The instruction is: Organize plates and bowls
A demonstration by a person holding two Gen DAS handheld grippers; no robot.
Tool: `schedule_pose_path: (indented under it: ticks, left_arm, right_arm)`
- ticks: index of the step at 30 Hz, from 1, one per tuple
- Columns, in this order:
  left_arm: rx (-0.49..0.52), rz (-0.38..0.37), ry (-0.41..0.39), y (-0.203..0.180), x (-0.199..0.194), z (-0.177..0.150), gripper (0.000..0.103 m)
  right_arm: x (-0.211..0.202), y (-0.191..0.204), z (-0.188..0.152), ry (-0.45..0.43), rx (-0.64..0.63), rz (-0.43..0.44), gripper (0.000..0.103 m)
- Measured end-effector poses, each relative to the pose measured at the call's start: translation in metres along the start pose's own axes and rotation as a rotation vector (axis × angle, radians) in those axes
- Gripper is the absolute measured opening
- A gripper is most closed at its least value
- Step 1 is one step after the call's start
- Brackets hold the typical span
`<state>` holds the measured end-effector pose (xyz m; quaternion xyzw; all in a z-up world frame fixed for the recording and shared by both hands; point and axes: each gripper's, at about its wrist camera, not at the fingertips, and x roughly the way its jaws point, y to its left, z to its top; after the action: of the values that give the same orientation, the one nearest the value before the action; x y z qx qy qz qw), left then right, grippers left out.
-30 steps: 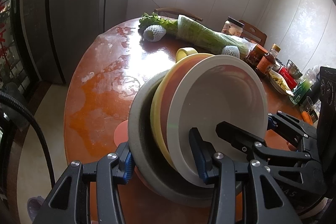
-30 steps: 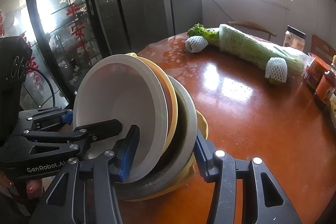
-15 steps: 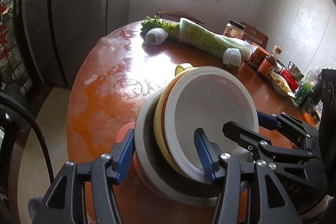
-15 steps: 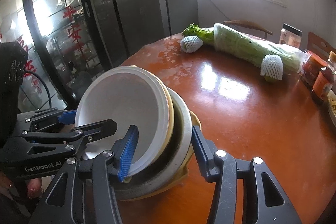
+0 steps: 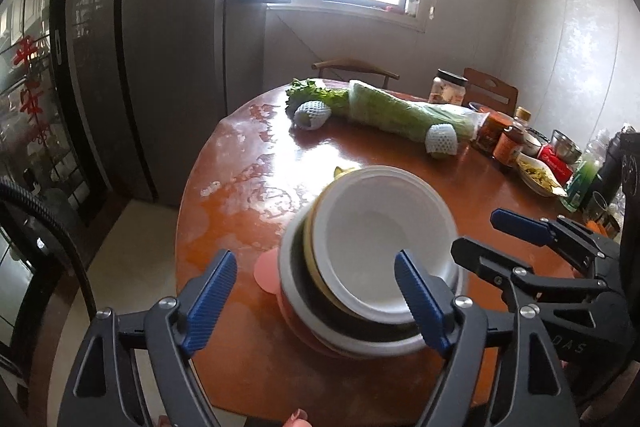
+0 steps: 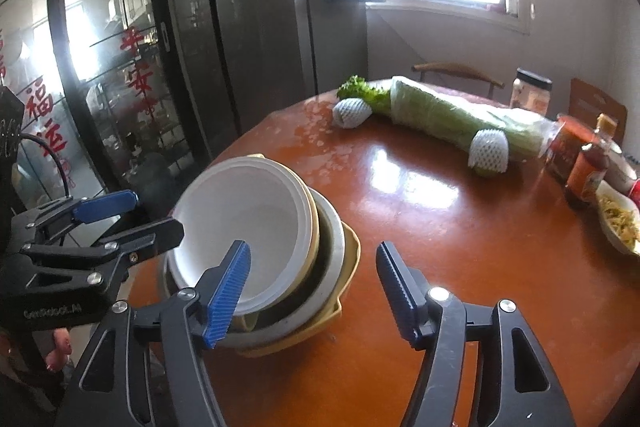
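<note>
Stack of bowls [image 5: 372,267] sitting on the round orange counter [image 5: 248,187], close to its near edge. White bowl [image 5: 384,231] on top, nested in a yellowish one, then a grey one, with a pink plate [image 5: 266,273] peeking out at the bottom on the side away from the jars. Flat yellow dish [image 6: 348,267] under the stack too, seen from the right wrist view.

Left hand-held gripper [image 5: 316,303] wide apart, jaws just been opening, 1 blue pad [image 5: 420,303] in front of the white bowl's near rim, the other pad out to the side away from the stack. Not pressing on anything. Right hand-held gripper [image 6: 316,291] also apart, jaws just been opening, 1 blue pad [image 6: 226,297] in front of the white bowl's rim, the other over bare counter beside the stack. Nothing clamped there either.

Farther from the stack, toward the window: long wrapped green vegetable [image 5: 404,111] lying on the counter, with 2 white foam-net fruits [image 5: 312,113] touching it, 1 at each end. Jars and sauce bottles [image 5: 508,143] past the vegetable's far end, near the wall. Small dish of yellow food [image 6: 618,223] beside the bottles. A fingertip [image 5: 298,417] at the near counter edge, below the stack.
</note>
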<state>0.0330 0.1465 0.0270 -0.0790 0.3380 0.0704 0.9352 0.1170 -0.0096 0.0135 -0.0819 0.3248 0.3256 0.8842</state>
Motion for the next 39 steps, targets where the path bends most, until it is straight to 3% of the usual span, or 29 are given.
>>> schedule_pose_path:
  ticks: [6,20,39]
  left_arm:
    - [-0.004,0.016,0.018,-0.012,-0.010,-0.014,0.081]
    - [-0.027,0.053,0.050,-0.049,-0.021,-0.046,0.086]
    - [-0.025,0.062,0.090,-0.050,-0.023,-0.062,0.086]
  right_arm:
    - [-0.026,0.005,-0.017,-0.008,-0.038,-0.014,0.073]
    - [-0.064,-0.006,-0.069,0.013,-0.024,-0.059,0.074]
    - [-0.083,-0.004,-0.083,0.006,-0.020,-0.074,0.074]
